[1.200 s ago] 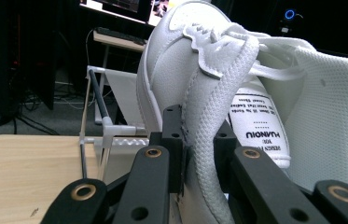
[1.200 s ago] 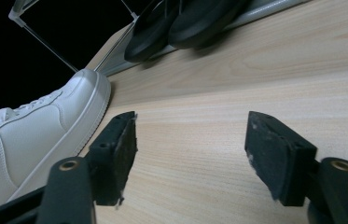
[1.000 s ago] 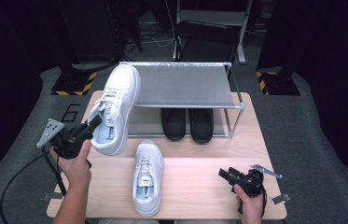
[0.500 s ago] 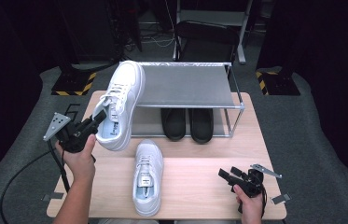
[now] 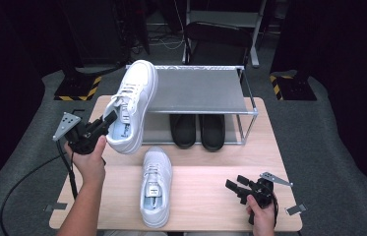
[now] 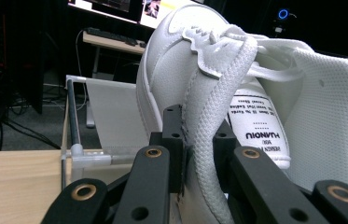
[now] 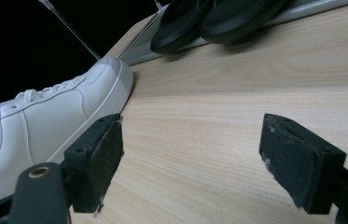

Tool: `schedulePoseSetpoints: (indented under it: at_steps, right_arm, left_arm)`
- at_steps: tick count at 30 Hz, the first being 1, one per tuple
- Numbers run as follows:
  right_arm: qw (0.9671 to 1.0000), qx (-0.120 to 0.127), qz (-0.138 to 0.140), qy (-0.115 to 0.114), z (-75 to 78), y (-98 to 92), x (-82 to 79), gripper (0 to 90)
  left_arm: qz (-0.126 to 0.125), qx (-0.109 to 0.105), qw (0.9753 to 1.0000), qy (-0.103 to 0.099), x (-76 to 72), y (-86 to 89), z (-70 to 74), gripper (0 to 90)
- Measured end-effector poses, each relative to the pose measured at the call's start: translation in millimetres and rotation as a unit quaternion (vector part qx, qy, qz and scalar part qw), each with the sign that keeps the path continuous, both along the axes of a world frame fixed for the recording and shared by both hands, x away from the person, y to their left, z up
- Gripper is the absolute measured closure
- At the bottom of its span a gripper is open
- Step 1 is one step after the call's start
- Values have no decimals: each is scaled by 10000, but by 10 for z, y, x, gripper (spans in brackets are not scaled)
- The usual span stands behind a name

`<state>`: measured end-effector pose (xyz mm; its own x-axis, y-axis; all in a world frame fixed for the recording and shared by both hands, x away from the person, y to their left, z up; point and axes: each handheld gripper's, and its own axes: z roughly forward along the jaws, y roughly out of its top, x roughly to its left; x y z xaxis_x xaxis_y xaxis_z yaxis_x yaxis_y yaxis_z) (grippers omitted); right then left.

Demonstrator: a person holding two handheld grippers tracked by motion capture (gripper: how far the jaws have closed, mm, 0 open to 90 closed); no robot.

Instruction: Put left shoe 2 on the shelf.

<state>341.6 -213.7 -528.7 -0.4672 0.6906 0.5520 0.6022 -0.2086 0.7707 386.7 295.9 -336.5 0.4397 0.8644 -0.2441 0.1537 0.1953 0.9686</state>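
In the left gripper view, the white sneaker [image 6: 265, 107] held by the left hand-held gripper [image 6: 198, 140] is cut off at right and bottom. Beyond the right hand-held gripper [image 7: 190, 158], the black slippers [image 7: 218, 16] run past the top edge.

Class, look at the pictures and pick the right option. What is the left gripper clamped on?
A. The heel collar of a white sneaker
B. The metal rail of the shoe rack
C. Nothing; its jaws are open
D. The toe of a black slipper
A: in the left gripper view the left gripper has its jaws pressed on the padded heel collar of the white sneaker, which is lifted beside the shoe rack.
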Motion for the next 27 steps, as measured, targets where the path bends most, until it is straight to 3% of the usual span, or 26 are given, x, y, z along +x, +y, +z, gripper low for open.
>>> schedulePoseSetpoints:
  at_steps: [7, 10, 21, 27]
  right_arm:
    - [9999, -34, -10, 131, 0, -8, -6, 213]
    - [9998, -20, -24, 177, -3, -6, -7, 206]
    - [9999, 5, 9, 149, -16, -22, -1, 203]
    - [9999, 11, -7, 154, -16, -27, -11, 202]
  left_arm:
    - [23, -14, 10000, 59, 164, -96, 48, 815]
    - [72, -29, 10000, 62, 301, -163, 128, 814]
    - [155, -48, 9999, 54, 617, -309, 335, 815]
    - [182, -137, 9996, 166, 823, -403, 408, 814]
